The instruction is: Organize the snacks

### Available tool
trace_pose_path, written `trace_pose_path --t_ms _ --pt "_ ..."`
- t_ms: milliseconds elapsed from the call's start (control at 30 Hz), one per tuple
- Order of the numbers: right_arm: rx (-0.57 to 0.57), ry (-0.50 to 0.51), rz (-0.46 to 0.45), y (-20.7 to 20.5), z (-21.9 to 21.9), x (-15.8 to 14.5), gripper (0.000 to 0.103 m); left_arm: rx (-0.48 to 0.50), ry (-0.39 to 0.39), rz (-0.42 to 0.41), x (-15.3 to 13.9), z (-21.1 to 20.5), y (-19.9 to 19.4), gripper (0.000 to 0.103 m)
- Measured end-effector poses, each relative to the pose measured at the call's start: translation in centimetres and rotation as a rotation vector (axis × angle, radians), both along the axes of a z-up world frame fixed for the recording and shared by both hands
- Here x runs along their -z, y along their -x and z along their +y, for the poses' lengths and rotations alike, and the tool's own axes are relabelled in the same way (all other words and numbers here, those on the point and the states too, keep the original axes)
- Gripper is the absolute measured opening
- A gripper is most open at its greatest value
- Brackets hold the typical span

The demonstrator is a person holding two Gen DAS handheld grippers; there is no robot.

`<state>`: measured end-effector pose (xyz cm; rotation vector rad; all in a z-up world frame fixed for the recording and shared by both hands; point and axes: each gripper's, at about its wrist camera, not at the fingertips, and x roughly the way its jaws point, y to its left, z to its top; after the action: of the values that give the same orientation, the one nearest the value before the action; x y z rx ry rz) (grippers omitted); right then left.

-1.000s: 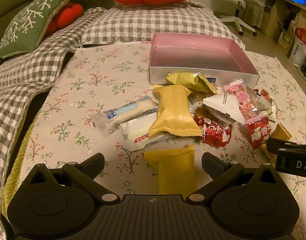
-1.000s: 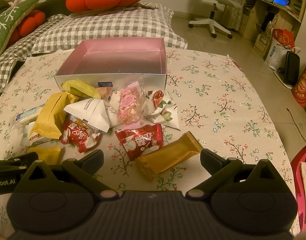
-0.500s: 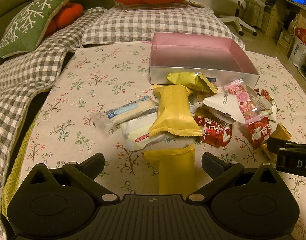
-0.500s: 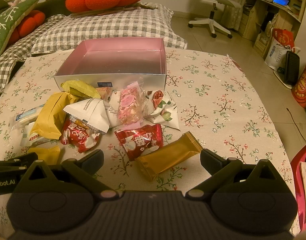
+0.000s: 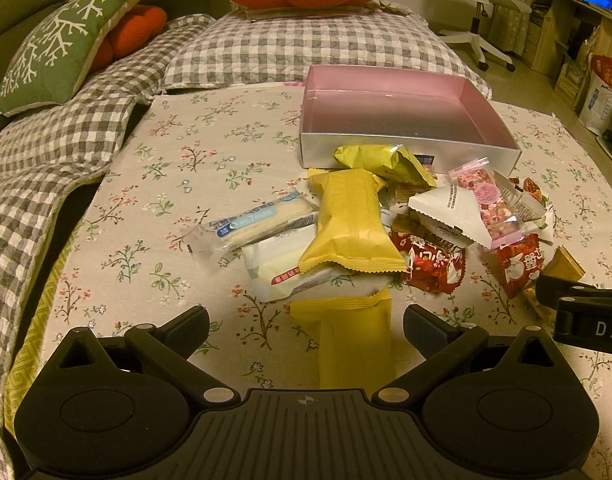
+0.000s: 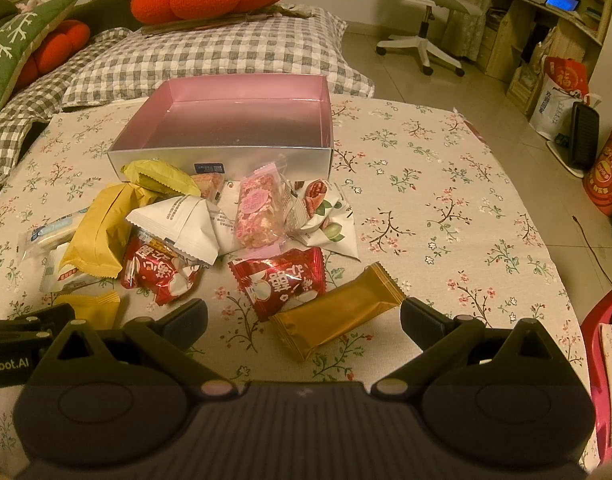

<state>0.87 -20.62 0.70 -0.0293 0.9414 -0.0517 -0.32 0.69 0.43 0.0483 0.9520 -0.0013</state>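
Note:
A pile of wrapped snacks lies on a floral tablecloth in front of an open pink box [image 5: 406,120] [image 6: 242,120] with nothing in it. My left gripper [image 5: 306,320] is open, its jaws either side of a yellow snack packet [image 5: 352,340]. A larger yellow packet [image 5: 348,224] and a blue-labelled wafer [image 5: 258,220] lie beyond. My right gripper [image 6: 304,316] is open, its jaws either side of a gold bar packet [image 6: 338,312] and near a red packet [image 6: 282,282]. A pink nougat packet [image 6: 260,210] and white packets [image 6: 182,224] lie farther off.
The table [image 6: 446,208] is round, its edge dropping off at the right. A checked sofa cover [image 5: 286,44] with orange and green cushions lies behind. An office chair [image 6: 426,8] and bags stand on the floor at the right.

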Motion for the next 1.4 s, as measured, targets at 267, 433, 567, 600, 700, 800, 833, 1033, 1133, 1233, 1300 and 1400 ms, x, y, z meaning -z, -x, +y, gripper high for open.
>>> trace_pose_path --t_ms 267,433,567,600,700,800,833,1033,1133,1233,1300,1400 --pt "0.000 0.000 0.000 0.0 0.0 0.0 0.103 -0.005 -0.002 -0.003 0.1 0.3 0.1 0.103" --pt "-0.001 0.000 0.000 0.0 0.1 0.0 0.103 -0.004 -0.004 -0.002 0.1 0.4 0.1 0.103" --pt "-0.003 0.001 0.002 0.0 0.0 0.0 0.103 0.002 -0.011 -0.006 0.0 0.4 0.0 0.103" --pt "-0.003 -0.002 0.004 -0.1 0.0 -0.1 0.103 0.012 -0.014 -0.012 0.0 0.4 -0.1 0.103" --pt "-0.012 -0.026 0.017 -0.6 -0.8 -0.2 0.103 0.068 -0.034 -0.021 -0.1 0.4 -0.5 0.103" --pt "-0.022 -0.034 0.024 -1.4 -1.4 -0.4 0.103 0.145 -0.048 -0.007 0.0 0.2 -1.0 0.103" --pt "-0.025 -0.035 0.027 -1.8 -1.6 -0.4 0.103 0.162 -0.045 -0.001 -0.1 0.2 -1.2 0.103" --pt "-0.044 -0.115 0.035 -3.9 -2.8 -0.5 0.100 0.225 0.043 0.045 -0.3 0.5 -2.8 0.103" --pt "-0.056 -0.165 0.031 -4.7 -3.3 -0.5 0.089 0.249 0.083 0.053 -0.5 0.4 -3.8 0.101" --pt "-0.068 -0.240 0.027 -5.3 -3.9 -0.5 0.082 0.252 0.119 0.051 -0.6 0.4 -5.0 0.101" --pt "-0.074 -0.290 0.020 -5.7 -4.3 -0.5 0.077 0.248 0.148 0.040 -0.6 0.5 -5.6 0.097" --pt "-0.070 -0.352 0.024 -6.3 -4.7 -0.3 0.064 0.233 0.194 0.027 -0.2 0.7 -6.3 0.089"
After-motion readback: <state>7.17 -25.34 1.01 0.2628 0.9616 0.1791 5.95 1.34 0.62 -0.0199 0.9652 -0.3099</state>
